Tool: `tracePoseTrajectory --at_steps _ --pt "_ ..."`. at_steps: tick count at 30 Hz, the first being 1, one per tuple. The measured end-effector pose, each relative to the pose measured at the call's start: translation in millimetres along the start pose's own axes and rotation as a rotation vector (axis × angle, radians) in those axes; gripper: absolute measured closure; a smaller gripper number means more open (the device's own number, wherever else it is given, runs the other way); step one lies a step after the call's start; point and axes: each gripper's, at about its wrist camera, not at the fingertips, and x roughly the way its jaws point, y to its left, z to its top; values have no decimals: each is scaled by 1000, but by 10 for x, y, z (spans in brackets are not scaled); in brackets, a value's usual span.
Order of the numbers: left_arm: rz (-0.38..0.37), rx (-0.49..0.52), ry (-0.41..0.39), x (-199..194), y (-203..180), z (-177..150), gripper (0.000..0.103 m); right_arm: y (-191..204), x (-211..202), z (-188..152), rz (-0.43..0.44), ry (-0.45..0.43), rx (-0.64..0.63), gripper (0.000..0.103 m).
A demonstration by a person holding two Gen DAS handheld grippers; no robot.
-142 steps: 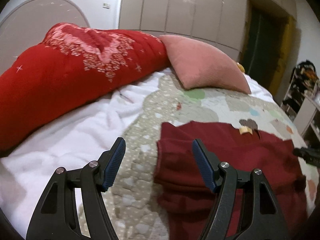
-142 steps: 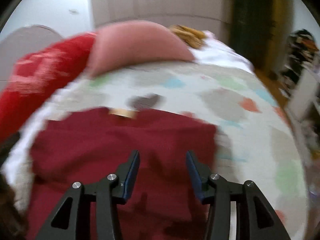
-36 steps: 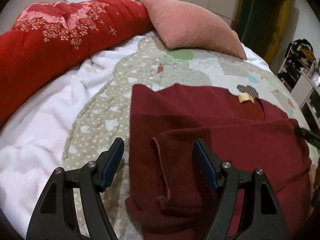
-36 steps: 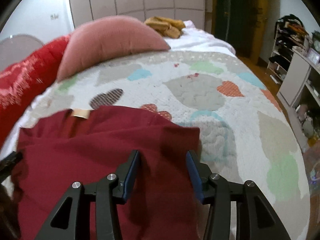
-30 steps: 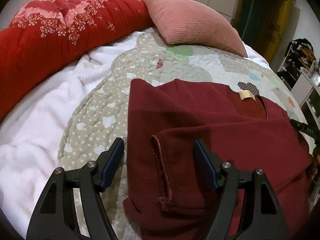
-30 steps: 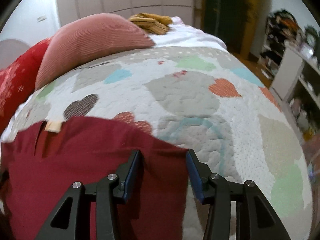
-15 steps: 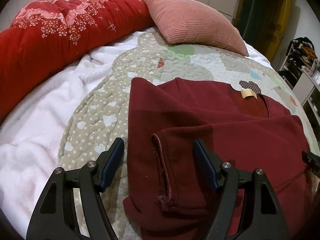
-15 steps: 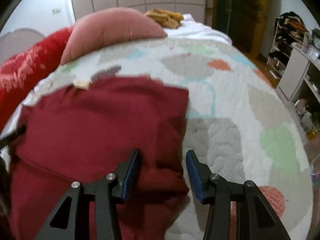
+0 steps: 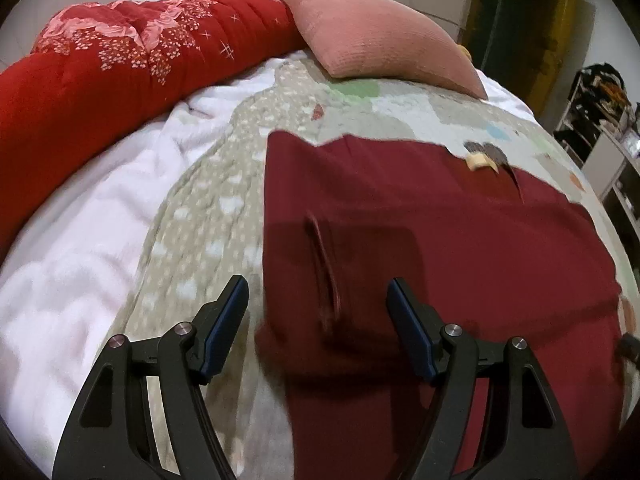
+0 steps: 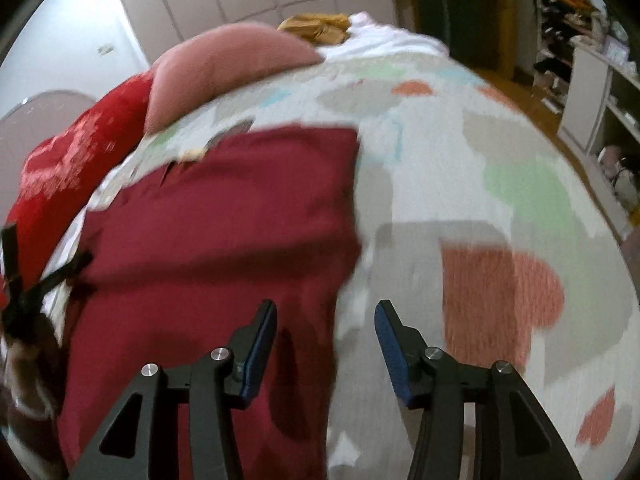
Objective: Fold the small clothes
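Observation:
A dark red sweater (image 9: 440, 240) lies flat on the quilted bedspread (image 9: 216, 216), its sleeves folded in over the body and a tan neck label (image 9: 480, 161) at its far edge. My left gripper (image 9: 318, 312) is open and empty, just above the sweater's left edge and the folded sleeve cuff (image 9: 324, 264). My right gripper (image 10: 326, 332) is open and empty over the sweater's right edge; the sweater also shows in the right wrist view (image 10: 224, 232). The left gripper shows blurred at the far left of the right wrist view (image 10: 24, 288).
A red floral duvet (image 9: 120, 64) and a pink cushion (image 9: 380, 36) lie at the head of the bed. A white fleece blanket (image 9: 72, 248) lies to the left. White shelves (image 10: 592, 80) and a dark doorway stand to the right. A yellow garment (image 10: 316, 26) lies behind the cushion.
Both grippers have pulled back toward the sweater's near end. The right gripper has swung right, so that the sweater's right edge now lies between its fingers. Both stay open.

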Motion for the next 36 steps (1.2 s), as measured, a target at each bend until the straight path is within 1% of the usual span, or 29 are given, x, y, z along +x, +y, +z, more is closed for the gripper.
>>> tracePoseTrajectory --at_steps 3,5,8,11,14,21,24,28,31,33,36 --pt "-6 1 4 -214 -7 -172 31 50 -128 -256 -1 29 -44 54" --pt "-17 10 28 -320 -9 -323 31 64 -215 -399 17 45 -57 54" --pt "-4 64 63 -473 -38 -585 31 49 -341 -595 50 49 -39 54" --pt "3 120 71 -710 -36 -822 31 34 -474 -805 65 50 -38 53" --pt "-8 145 77 -918 12 -986 31 14 -580 -956 69 51 -38 53" --pt "-42 118 94 -1236 119 -1276 31 -26 -766 -1284 73 60 -36 51" --pt "-34 115 112 -1289 121 -1420 31 -26 -814 -1384 73 61 -36 48" --pt "-13 113 135 -1303 132 -1589 31 0 -876 -1508 70 69 -51 48" --pt "-5 94 123 -1357 161 -1653 31 -17 -934 -1570 79 75 -40 47" --pt "-13 85 124 -1386 173 -1681 31 -7 -977 -1610 85 82 -43 48" --pt "-13 86 123 -1424 169 -1696 31 10 -1012 -1658 94 91 -44 48"
